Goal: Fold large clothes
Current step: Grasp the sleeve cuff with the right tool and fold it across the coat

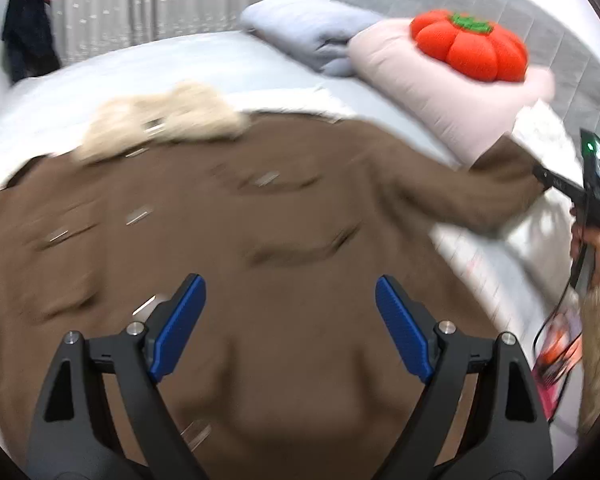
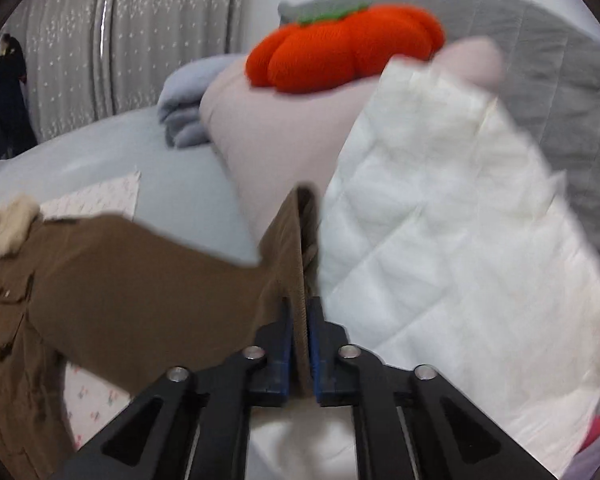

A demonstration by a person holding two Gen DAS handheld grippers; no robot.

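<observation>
A large brown jacket (image 1: 260, 240) with a cream fur collar (image 1: 164, 120) lies spread on the bed. My left gripper (image 1: 290, 292) is open, its blue pads hovering just above the jacket's lower body. My right gripper (image 2: 300, 308) is shut on the cuff of the jacket's sleeve (image 2: 140, 272) and holds it lifted out to the right. In the left wrist view the right gripper (image 1: 540, 174) shows at the right edge, at the sleeve's end (image 1: 460, 188). The collar also shows in the right wrist view (image 2: 4, 228).
The bed (image 1: 120, 68) carries a pink pillow (image 1: 440, 92) with an orange pumpkin cushion (image 1: 472, 46), a blue-grey folded blanket (image 1: 312, 36) and a white quilted pad (image 2: 440, 220). A grey headboard (image 1: 560, 40) stands at the right. A dark garment (image 1: 24, 24) hangs by the curtain.
</observation>
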